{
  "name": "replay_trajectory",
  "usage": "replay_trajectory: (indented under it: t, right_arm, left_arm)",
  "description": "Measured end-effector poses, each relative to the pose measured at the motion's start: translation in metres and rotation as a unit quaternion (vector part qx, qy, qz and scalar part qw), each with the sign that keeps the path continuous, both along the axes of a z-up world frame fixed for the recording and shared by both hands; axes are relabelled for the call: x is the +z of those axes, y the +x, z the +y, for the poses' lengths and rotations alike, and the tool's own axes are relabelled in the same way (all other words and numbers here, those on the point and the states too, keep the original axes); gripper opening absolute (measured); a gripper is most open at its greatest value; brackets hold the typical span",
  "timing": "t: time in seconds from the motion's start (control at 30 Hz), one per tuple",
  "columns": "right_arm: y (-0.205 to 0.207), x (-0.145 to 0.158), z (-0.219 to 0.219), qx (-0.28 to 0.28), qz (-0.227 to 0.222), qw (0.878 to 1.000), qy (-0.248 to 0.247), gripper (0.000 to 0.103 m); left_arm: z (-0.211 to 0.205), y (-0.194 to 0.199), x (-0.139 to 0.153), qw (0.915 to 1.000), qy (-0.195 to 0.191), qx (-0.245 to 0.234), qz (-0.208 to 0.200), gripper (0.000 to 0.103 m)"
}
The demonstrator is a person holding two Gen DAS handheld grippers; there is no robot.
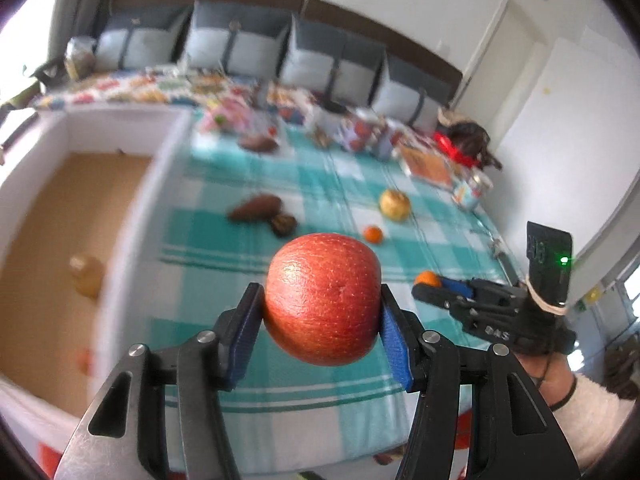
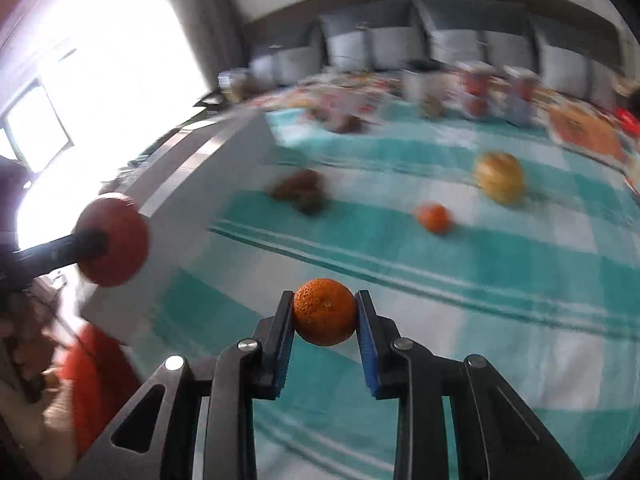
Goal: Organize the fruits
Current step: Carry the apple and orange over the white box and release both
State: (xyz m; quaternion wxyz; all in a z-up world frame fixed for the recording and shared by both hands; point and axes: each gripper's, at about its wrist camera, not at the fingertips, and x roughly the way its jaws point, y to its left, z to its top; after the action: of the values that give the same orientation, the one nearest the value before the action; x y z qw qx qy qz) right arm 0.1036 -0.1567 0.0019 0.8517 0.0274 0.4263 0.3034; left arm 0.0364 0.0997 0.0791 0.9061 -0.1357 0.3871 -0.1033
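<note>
gripping a red apple (image 1: 322,300) across its widest part in the left gripper (image 1: 320,320), lifted above the checked cloth (image 1: 248,184) beside the white box (image 1: 132,204); firm, smooth, likely slippery. pinching a small orange (image 2: 325,312) in the right gripper (image 2: 325,320): light, slightly yielding, pebbled, best held mid-girth.

The big fruit (image 1: 322,298) is red-orange with pale speckles; the small tangerine (image 2: 325,311) is bright orange and pitted. Gripper pads (image 1: 394,344) are blue on black fingers. The cloth (image 1: 320,184) is teal-and-white check. The box (image 1: 132,200) at left is white, its floor tan. Far cushions (image 1: 236,40) are grey.
</note>
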Motion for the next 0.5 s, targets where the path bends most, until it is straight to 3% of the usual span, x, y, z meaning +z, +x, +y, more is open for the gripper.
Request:
replay_trajectory:
  t: [0.13,0.3,0.43,0.5]
  right_arm:
    - [-0.005,0.030,0.077,0.085,0.019,0.995,0.049,0.030]
    - [-0.012,0.043,0.174,0.158,0.064,0.982,0.082,0.030]
    - [-0.032,0.041,0.255,0.224,0.089,0.968,0.065,0.030]
    - [-0.040,0.029,0.294,0.249,0.103,0.962,0.032,0.030]
  left_arm:
    - [0.062,-0.006,0.012,0.9979,0.034,0.054,0.006,0.058]
    - [0.161,-0.017,-0.013,0.9849,0.041,0.157,0.060,0.058]
    - [0.198,-0.022,-0.046,0.9729,0.066,0.190,0.113,0.058]
    - [0.208,-0.022,-0.064,0.9674,0.073,0.199,0.139,0.058]
